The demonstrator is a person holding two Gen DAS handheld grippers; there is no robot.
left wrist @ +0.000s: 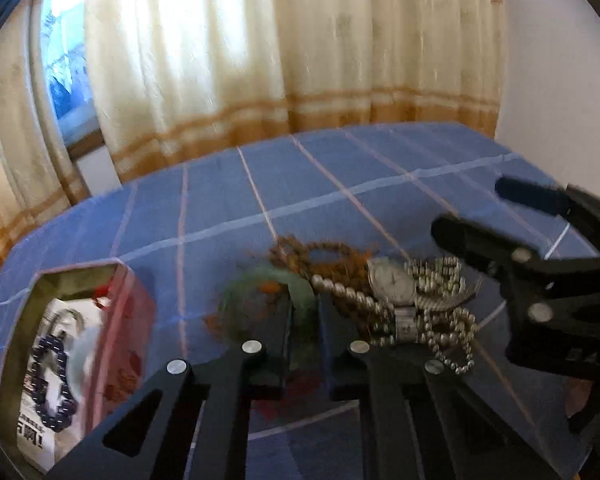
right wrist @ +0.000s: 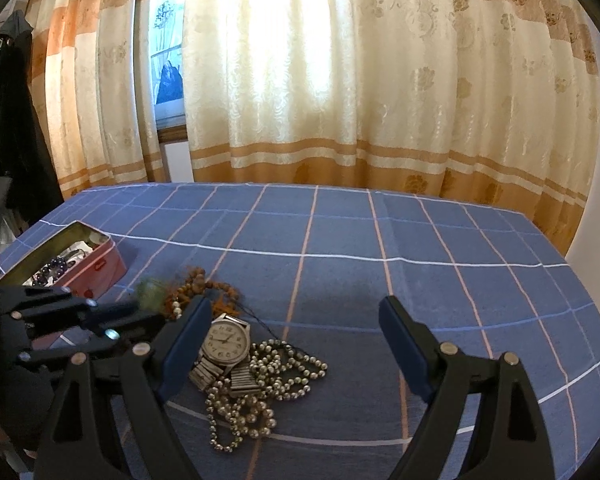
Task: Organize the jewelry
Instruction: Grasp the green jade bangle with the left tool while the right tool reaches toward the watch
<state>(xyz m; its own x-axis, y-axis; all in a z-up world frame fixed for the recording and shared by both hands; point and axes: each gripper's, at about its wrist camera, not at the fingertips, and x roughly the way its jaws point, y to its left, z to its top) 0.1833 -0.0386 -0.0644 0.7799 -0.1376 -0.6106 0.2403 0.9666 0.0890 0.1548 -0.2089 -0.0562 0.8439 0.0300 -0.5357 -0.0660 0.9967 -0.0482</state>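
While the left wrist view is smeared with blur, the left gripper [left wrist: 304, 320] shows at the bottom with its jaws drawn nearly together, pinching a green bangle [left wrist: 300, 284] that rises between its blue pads. Just beyond the bangle lies a brown bead strand [left wrist: 320, 258]; to its right, touching one another, sit a silver wristwatch [left wrist: 392, 284] and a heap of pearl necklaces [left wrist: 440, 320]. Near the left edge of the blue checked cloth [left wrist: 340, 184] stands an open pink tin [left wrist: 132, 320] holding a dark bead bracelet [left wrist: 56, 384]. At the right edge of the cloth the right gripper [left wrist: 472, 208] reaches in, fingers apart.

From the right wrist view, the right gripper [right wrist: 296, 332] stands wide open and empty above the cloth [right wrist: 420, 240]. The wristwatch [right wrist: 225, 342] lies just beside its left finger [right wrist: 184, 344], with the pearl necklaces [right wrist: 260, 392] spread between the fingers, nearer the left one. Farther left, the left gripper [right wrist: 136, 314] is clenched on the blurred green bangle [right wrist: 150, 290], beside the brown bead strand [right wrist: 196, 284]. The pink tin [right wrist: 96, 268] sits toward the cloth's left edge.
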